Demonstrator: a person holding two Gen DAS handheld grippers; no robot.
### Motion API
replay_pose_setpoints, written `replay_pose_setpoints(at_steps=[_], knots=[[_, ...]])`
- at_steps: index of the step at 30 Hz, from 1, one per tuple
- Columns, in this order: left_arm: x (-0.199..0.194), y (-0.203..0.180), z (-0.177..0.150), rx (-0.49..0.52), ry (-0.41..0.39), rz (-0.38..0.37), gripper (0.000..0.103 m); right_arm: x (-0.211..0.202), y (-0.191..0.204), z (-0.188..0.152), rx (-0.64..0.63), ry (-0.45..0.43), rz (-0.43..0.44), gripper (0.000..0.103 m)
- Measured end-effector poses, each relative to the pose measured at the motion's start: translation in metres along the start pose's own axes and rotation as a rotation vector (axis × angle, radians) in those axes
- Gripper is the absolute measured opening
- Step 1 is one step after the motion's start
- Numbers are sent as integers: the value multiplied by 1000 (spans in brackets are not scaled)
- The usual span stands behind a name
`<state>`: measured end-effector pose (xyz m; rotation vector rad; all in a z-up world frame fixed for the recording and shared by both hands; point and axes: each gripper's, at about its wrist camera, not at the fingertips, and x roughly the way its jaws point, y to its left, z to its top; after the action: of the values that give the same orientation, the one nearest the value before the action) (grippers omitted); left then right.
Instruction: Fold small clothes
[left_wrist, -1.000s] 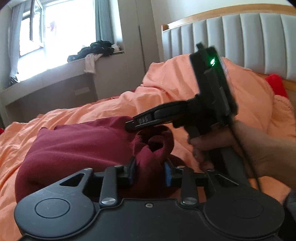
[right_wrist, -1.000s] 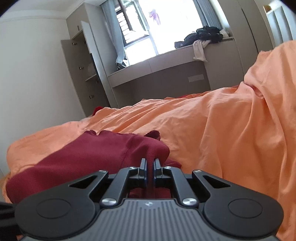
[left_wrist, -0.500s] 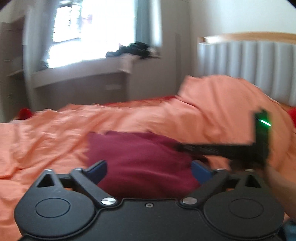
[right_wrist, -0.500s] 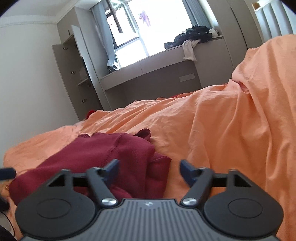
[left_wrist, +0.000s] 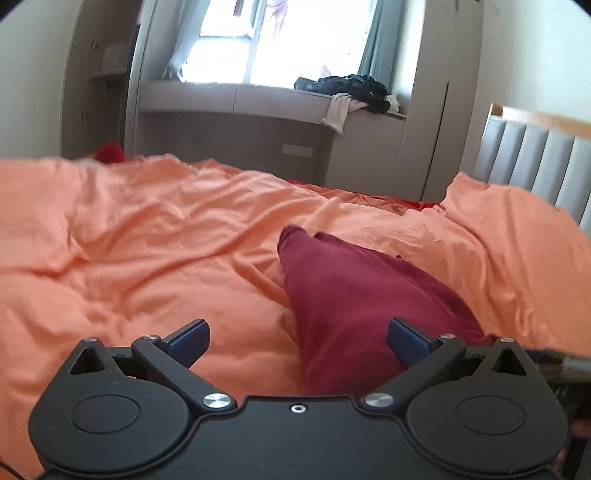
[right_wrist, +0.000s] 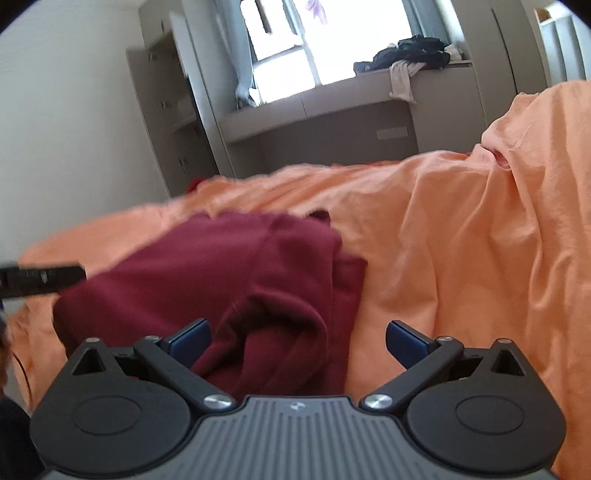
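Note:
A dark red garment (left_wrist: 354, 295) lies bunched on the orange bed cover (left_wrist: 147, 258). In the left wrist view my left gripper (left_wrist: 299, 341) is open and empty, with the garment's near end between its blue pads. In the right wrist view the garment (right_wrist: 229, 280) lies folded over itself, and my right gripper (right_wrist: 297, 339) is open and empty just above its near fold. The tip of the left gripper (right_wrist: 40, 278) shows at the left edge of that view.
The orange bed cover (right_wrist: 461, 258) rises in a heap to the right. A padded grey headboard (left_wrist: 535, 162) stands at the far right. Beyond the bed are a window bench with a pile of dark clothes (left_wrist: 351, 86) and a wardrobe (right_wrist: 166, 110).
Both grippers were shut on the red garment a second ago; both have opened and let it go. The left gripper has swung left and pulled back, and the garment now lies on the bed.

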<state>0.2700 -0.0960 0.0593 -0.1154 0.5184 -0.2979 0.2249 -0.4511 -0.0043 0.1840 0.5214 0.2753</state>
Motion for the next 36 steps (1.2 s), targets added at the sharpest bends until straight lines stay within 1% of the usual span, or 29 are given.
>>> replay_pose_setpoints(at_steps=[3, 10, 15, 18, 21, 24, 27, 32, 34, 36], knots=[[5, 3, -9, -27, 23, -18, 103, -2, -1, -6, 8, 15, -14, 103], [10, -8, -23, 33, 29, 12, 103, -4, -18, -13, 46, 37, -4, 103], [11, -11, -25, 52, 26, 30, 103, -7, -18, -8, 43, 49, 7, 103], [11, -9, -25, 50, 27, 27, 103, -14, -21, -2, 44, 4, 3, 103], [12, -8, -25, 40, 27, 22, 103, -16, -26, 2, 79, -52, -31, 103], [13, -8, -26, 34, 25, 19, 103, -5, -35, 2, 153, -57, -36, 103], [12, -8, -26, 41, 19, 22, 103, 2, -41, 3, 210, -48, -8, 103], [13, -6, -27, 38, 19, 13, 103, -13, -51, 9, 248, -82, 25, 103], [14, -6, -28, 31, 19, 7, 102, -14, -56, 11, 272, -109, -4, 103], [15, -6, -29, 30, 20, 5, 103, -8, -62, 13, 308, -114, -58, 103]])
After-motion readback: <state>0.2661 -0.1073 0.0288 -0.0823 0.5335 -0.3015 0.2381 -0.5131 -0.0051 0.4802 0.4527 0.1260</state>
